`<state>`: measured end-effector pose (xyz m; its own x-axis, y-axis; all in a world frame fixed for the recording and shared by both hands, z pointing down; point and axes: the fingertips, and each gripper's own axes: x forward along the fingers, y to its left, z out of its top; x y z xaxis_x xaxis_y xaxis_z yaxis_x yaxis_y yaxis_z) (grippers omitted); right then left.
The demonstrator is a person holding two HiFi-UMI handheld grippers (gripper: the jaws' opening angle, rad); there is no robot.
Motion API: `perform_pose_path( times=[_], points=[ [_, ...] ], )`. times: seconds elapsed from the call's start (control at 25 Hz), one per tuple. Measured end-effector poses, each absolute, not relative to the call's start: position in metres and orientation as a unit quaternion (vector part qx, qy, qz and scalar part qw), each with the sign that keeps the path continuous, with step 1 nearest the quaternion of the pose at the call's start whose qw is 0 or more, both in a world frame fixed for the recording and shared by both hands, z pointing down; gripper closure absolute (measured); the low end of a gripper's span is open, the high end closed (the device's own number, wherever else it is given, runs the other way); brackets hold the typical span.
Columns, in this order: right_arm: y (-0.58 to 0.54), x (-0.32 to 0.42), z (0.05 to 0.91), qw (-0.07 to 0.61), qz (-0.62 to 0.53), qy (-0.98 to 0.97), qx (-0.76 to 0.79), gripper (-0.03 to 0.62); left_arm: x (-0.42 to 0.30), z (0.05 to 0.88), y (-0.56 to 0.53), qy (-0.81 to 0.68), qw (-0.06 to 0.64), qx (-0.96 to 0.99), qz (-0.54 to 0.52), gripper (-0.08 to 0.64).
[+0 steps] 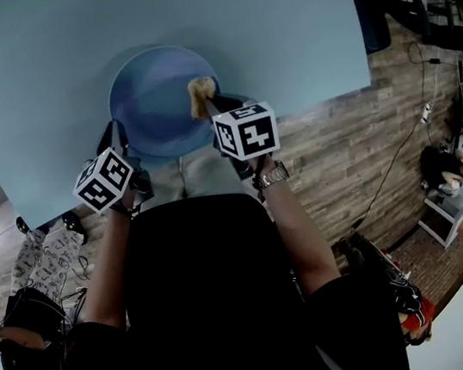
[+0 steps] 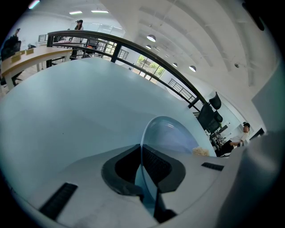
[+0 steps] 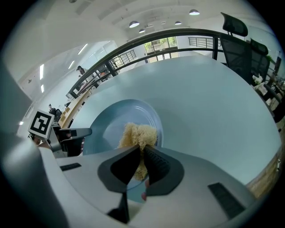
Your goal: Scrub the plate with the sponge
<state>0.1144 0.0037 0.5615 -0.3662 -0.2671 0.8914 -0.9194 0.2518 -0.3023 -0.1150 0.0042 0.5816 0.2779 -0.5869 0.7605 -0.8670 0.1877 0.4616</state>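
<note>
No readable text, labels, brands, numbers or signs anywhere.

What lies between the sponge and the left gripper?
Only bare surface of the round blue plate between the yellow fibrous sponge and the left gripper clamped on its rim, seen in the head view.

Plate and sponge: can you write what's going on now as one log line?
left gripper: shut on plate rim | right gripper: shut on sponge | sponge: on plate's right side | plate: on blue table
</note>
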Motion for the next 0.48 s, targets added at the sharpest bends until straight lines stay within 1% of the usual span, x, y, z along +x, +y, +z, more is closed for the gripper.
perform_pose_path(
  times=[0.32,0.48],
  points=[
    [-0.005,0.122,0.551,0.375,0.42,-0.704,0.433,0.558,-0.111,0.579,0.001,-0.583,0.502,0.624,0.137,0.555],
    [-0.006,0.107,0.544,0.373,0.405,-0.716,0.428,0.558,-0.113,0.581,0.003,-0.583,0.503,0.623,0.133,0.554]
  ],
)
